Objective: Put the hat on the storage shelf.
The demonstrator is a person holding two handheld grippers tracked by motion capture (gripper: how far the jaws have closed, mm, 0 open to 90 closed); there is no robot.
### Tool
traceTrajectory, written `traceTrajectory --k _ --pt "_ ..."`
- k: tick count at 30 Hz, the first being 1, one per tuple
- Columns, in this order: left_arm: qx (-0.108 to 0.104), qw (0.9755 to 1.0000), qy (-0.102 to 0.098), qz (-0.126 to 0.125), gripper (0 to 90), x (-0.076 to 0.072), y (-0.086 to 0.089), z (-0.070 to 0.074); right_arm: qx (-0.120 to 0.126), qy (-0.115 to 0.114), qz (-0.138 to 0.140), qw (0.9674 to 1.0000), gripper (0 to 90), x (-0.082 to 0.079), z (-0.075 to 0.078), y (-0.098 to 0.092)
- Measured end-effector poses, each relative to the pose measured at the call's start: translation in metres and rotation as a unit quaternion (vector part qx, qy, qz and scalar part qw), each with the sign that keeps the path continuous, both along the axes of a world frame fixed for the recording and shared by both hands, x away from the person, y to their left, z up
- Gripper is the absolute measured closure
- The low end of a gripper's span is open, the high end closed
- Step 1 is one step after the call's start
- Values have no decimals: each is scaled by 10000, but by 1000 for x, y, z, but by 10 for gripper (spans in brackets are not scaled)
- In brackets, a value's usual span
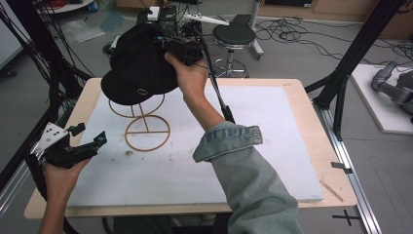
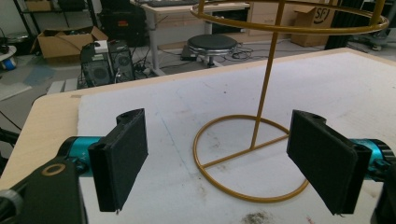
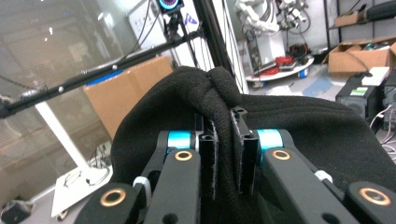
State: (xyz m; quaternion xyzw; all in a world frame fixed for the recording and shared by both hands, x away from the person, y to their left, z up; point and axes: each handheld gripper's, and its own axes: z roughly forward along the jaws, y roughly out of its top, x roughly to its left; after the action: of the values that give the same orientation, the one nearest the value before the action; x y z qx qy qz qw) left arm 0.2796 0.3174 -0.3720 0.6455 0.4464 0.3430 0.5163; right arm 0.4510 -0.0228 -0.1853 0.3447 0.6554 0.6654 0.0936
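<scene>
We are holding the black cap [image 1: 139,66] up in the air with our right gripper [image 1: 182,46], whose jaws are squeezed together on a bunched fold of the cap's fabric; the right gripper view shows that ridge of cloth [image 3: 223,116] pinched between the two pads, so the grip is sitting on the crown rather than on the stiff brim. We are gripping it there, we judge, because the soft crown gathers easily and lets the rest of the cap hang open underneath, ready to settle over a support. In the high view the cap is hovering above the gold wire stand [image 1: 143,122], covering its upper ring from that angle, with the brim pointing toward the near left; whether the cap is already touching the ring we cannot tell. The stand is sitting on the white board [image 1: 253,146] that is covering the wooden table [image 1: 311,126], left of centre. Our left gripper [image 1: 90,146] is waiting low near the table's left edge with its jaws spread wide and nothing between them, and its own view is looking straight at the stand's round base [image 2: 250,161] and upright stem [image 2: 266,79]. We are keeping it there, it seems, to steady the light stand if the cap nudges it.
</scene>
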Motion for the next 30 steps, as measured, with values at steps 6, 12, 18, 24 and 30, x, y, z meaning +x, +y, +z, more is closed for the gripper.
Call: traceTrajectory --k 6,12,18,24,30 --pt "9 10000 -9 1 207 0 1 0 -175 106 121 9997 833 1 -12 14" --pt "32 10000 15 -37 208 0 0 0 -281 231 182 9992 822 1 -21 23" --pt "23 10000 20 -57 210 -1 1 2 -399 279 263 9985 814 1 -30 34" --pt "33 9999 42 -111 211 -1 1 1 -490 373 312 9976 800 1 -42 42" --pt "54 9999 55 -147 211 0 -1 0 -571 390 349 9970 783 -1 -49 48"
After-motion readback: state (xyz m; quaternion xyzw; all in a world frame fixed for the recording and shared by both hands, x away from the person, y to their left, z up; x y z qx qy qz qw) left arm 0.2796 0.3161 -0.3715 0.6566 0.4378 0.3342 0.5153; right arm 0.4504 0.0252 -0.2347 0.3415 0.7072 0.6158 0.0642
